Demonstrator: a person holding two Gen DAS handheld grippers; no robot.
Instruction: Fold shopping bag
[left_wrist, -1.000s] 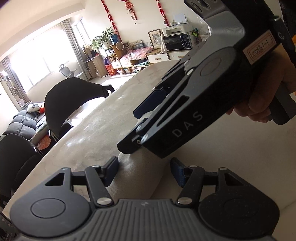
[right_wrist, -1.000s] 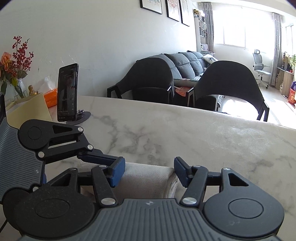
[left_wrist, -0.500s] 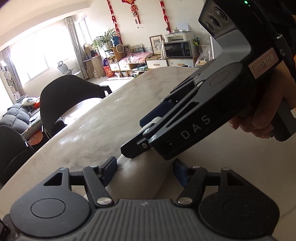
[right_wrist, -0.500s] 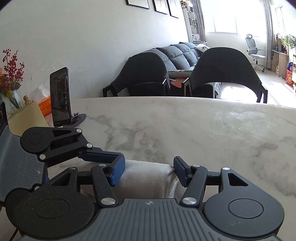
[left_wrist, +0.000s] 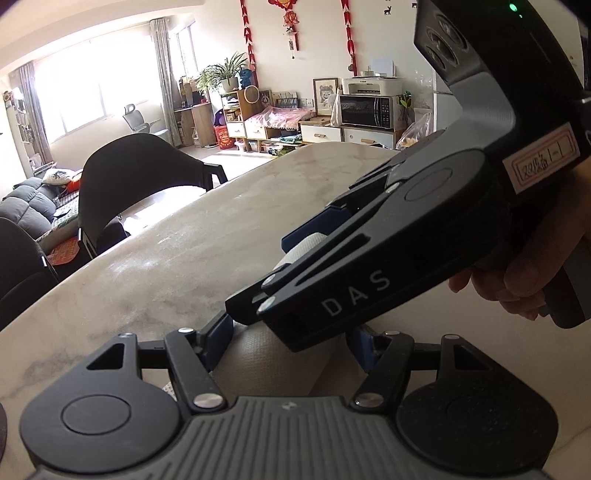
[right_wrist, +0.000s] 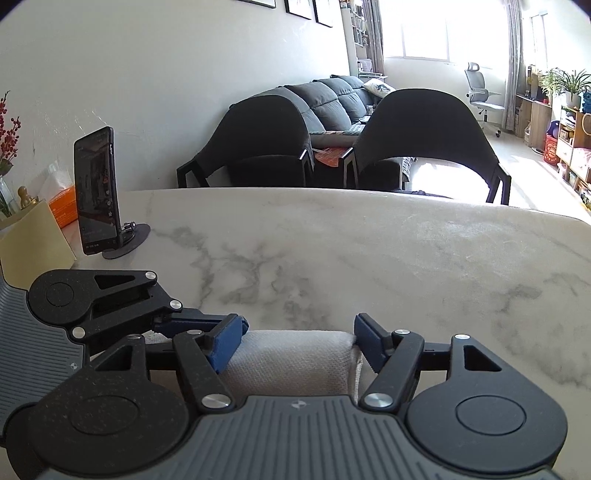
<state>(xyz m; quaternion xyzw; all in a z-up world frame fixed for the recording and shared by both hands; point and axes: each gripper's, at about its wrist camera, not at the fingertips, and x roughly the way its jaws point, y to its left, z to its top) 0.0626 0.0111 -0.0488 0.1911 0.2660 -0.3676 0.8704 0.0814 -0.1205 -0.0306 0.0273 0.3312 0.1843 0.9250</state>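
The shopping bag (right_wrist: 291, 362) is a folded, off-white textured cloth bundle lying on the marble table (right_wrist: 369, 251). In the right wrist view my right gripper (right_wrist: 297, 341) is open and straddles the bundle's end, one blue pad at each side. In the left wrist view my left gripper (left_wrist: 291, 336) is also open around the bag (left_wrist: 258, 354). The right gripper (left_wrist: 291, 258), held by a hand (left_wrist: 524, 273), crosses just above it, with white cloth showing between its fingers. One left gripper finger (right_wrist: 192, 325) reaches in beside the right gripper's left pad.
A phone on a round stand (right_wrist: 98, 192) is upright at the table's far left, beside a yellow envelope (right_wrist: 33, 243) and an orange tissue box (right_wrist: 62, 206). Two black chairs (right_wrist: 424, 140) stand at the far table edge.
Both grippers have shifted slightly over the bag and stayed open. In the left wrist view the right gripper has moved up and right, and white cloth now shows between its fingers.
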